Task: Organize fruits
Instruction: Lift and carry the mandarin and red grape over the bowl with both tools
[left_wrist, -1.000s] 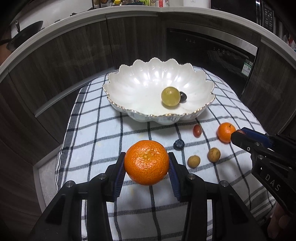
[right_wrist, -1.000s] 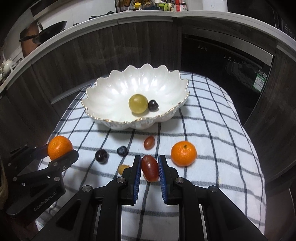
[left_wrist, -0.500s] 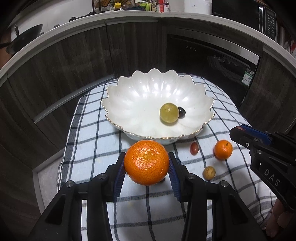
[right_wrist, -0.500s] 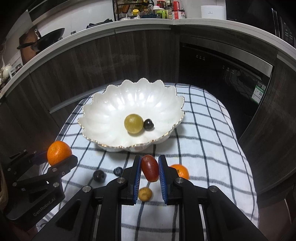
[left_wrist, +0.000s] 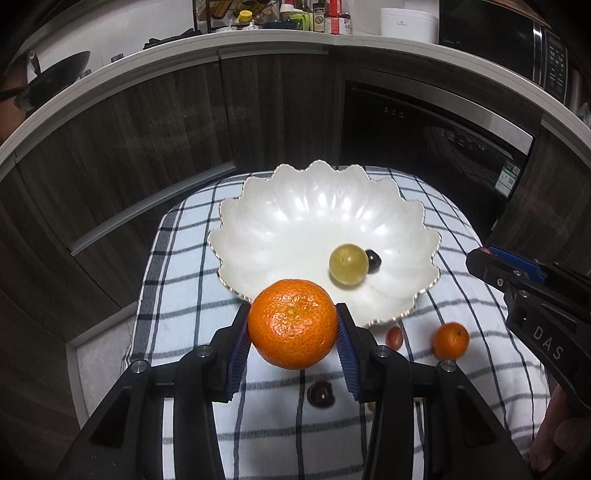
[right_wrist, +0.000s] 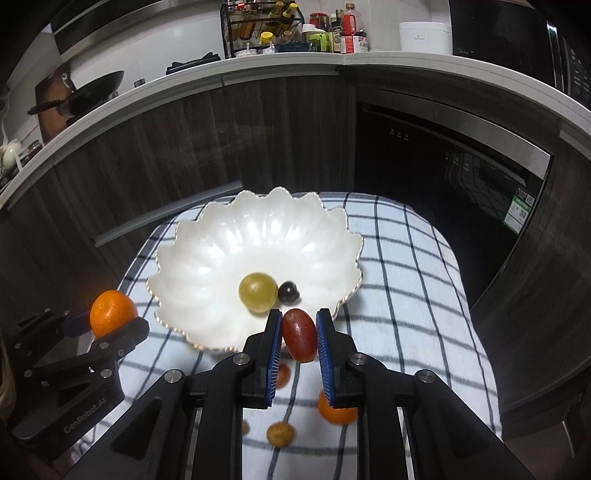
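Note:
My left gripper (left_wrist: 292, 332) is shut on a large tangerine (left_wrist: 292, 323), held in the air just before the near rim of the white scalloped bowl (left_wrist: 280, 221). My right gripper (right_wrist: 297, 341) is shut on a red grape (right_wrist: 300, 339), raised at the bowl's (right_wrist: 207, 258) near edge. Inside the bowl lie a green grape (left_wrist: 348, 264) and a dark grape (left_wrist: 373, 261). On the checked cloth (left_wrist: 184, 280) lie a small tangerine (left_wrist: 450, 340), a small red grape (left_wrist: 393, 337) and a dark grape (left_wrist: 320, 394). The right wrist view shows a brown longan (right_wrist: 280, 434) below my fingers.
The bowl and cloth sit on a small table with rounded edges, dropping off to the floor on all sides. Dark wood cabinets (left_wrist: 147, 140) and a dishwasher front (right_wrist: 443, 158) stand behind. A person's hand (left_wrist: 557, 443) grips the right gripper's handle at lower right.
Both grippers have risen and moved toward the bowl, each carrying its fruit. The loose fruits on the cloth now sit lower in both views, partly under the fingers.

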